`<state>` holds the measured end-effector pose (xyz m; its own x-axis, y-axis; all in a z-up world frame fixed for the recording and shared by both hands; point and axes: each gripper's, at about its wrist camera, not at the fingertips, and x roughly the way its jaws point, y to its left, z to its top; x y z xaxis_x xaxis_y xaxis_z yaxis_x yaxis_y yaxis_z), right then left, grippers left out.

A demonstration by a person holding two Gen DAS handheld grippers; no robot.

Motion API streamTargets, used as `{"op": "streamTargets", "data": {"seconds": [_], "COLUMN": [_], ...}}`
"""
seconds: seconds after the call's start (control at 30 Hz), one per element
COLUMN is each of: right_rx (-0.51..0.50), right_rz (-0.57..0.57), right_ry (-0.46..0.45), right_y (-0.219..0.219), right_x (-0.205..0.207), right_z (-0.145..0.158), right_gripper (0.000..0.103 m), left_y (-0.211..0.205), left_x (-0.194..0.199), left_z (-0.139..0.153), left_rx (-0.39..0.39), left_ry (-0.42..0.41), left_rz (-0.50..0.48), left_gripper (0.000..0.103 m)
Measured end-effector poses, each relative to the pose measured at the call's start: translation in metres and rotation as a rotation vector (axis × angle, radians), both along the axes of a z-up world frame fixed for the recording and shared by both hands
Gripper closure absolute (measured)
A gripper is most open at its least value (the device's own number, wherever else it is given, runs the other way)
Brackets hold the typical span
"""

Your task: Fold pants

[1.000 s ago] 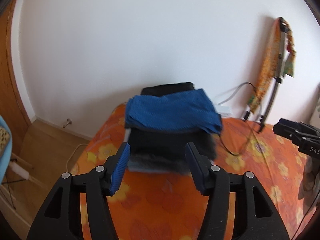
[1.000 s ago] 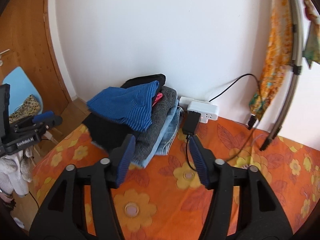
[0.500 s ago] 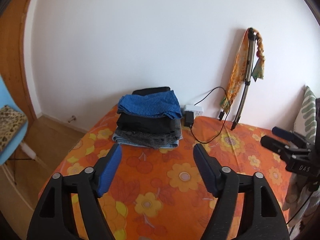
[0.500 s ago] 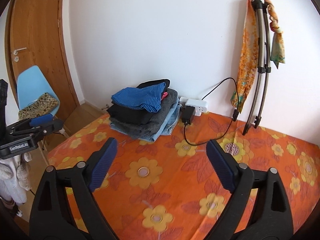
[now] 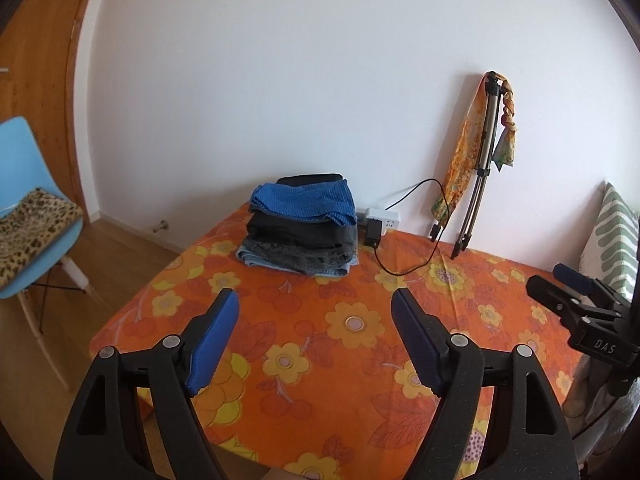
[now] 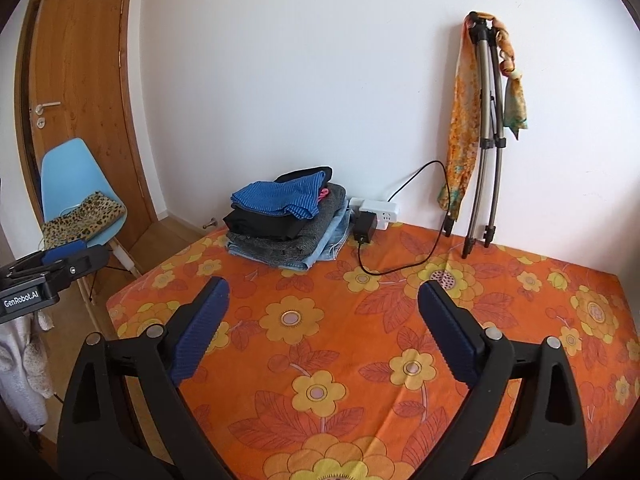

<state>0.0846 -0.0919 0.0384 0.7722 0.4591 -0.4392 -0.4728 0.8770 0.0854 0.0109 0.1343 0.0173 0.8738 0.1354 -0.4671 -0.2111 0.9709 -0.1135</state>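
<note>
An orange flowered cloth [image 6: 360, 360] covers the worktop. At its far edge, against the white wall [image 6: 300, 60], lies a white power strip [image 6: 378, 212] with a black adapter [image 6: 363, 229] plugged in just in front of it; a black cable [image 6: 404, 268] loops from the adapter across the cloth. To the right, a folded tripod [image 6: 486, 132] leans on the wall, draped with an orange scarf [image 6: 460, 120]. On the left stands a light blue chair [image 6: 72, 172] carrying a leopard-print cushion [image 6: 82, 216], with a wooden door [image 6: 84, 80] behind it. A green-and-white striped pillow [image 5: 612, 240] shows at the far right.
</note>
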Motion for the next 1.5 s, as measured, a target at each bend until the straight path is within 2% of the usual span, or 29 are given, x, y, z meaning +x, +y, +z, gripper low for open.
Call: {"op": "streamTargets", "data": {"seconds": [0.3,1.5], "right_rx": [0.008,0.000], "right_rz": [-0.024,-0.058], "right_ry": [-0.009,-0.003], "right_y": [-0.012,-0.023], "right_x": [-0.022,-0.031], "right_z": [0.000,-0.007], "right_gripper": [0.006,0.006], "left_y": [-0.016,-0.018], "left_x": [-0.018,-0.027], "left_z": [0.002,0.002], "left_rx": [0.053,0.032], "left_ry": [0.011,0.020], "left_rz": [0.000,0.011], "left_gripper": [0.023,0.023]}}
